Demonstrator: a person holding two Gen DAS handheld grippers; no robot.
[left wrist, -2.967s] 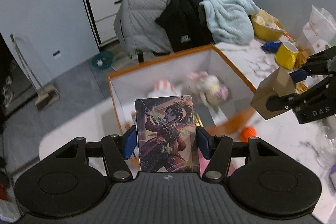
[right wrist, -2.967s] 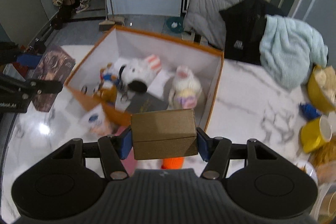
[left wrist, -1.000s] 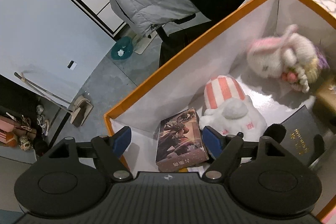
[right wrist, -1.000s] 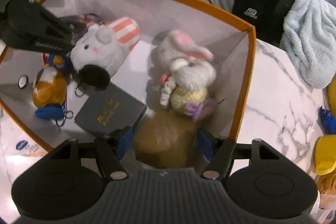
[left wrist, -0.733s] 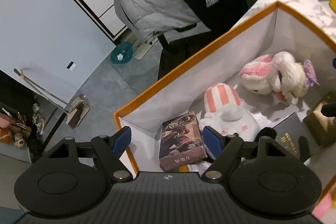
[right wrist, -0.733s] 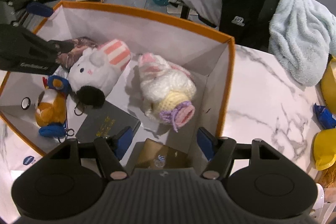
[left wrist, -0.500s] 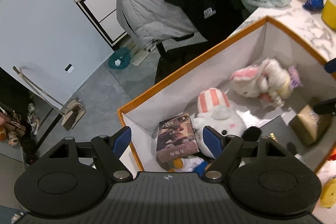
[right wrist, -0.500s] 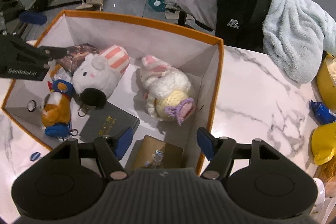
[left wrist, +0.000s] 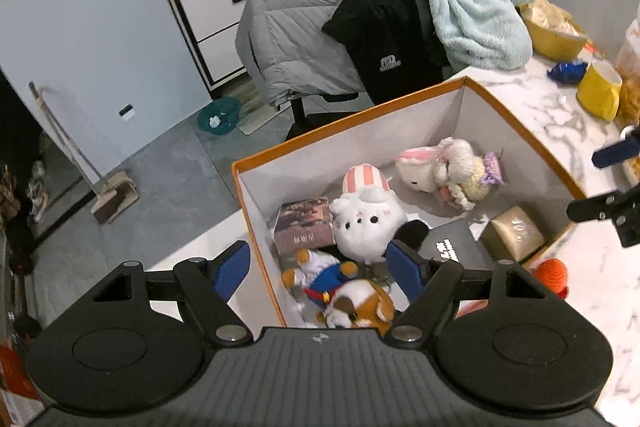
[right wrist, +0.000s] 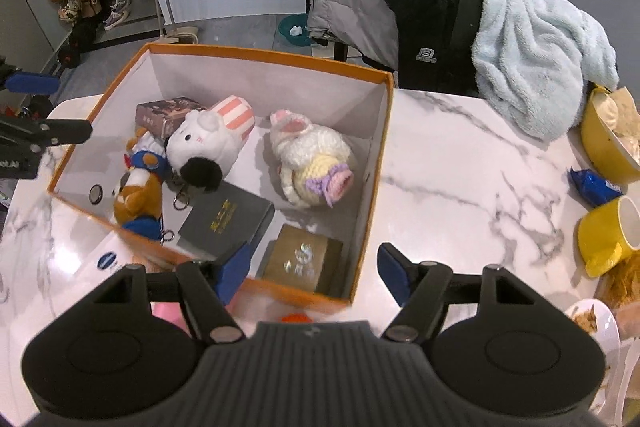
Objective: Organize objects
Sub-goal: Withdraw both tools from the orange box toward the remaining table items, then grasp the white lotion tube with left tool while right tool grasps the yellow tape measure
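Right wrist view: the orange box on the table holds the brown case in its near right corner and the picture card box at its far left. Both grippers, left gripper and right gripper, hang spread and empty above the box, apparently free for the next item.

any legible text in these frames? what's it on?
"S" emblem with small lettering beneath, too small to read: black jacket on the chair.
Gold lettering, blurred: dark gray box in the orange box.
Pale lettering, blurred: illustrated card box.
Blue round logo, text unreadable: white packet on the table.
White lettering, cut off by the frame edge: left gripper.
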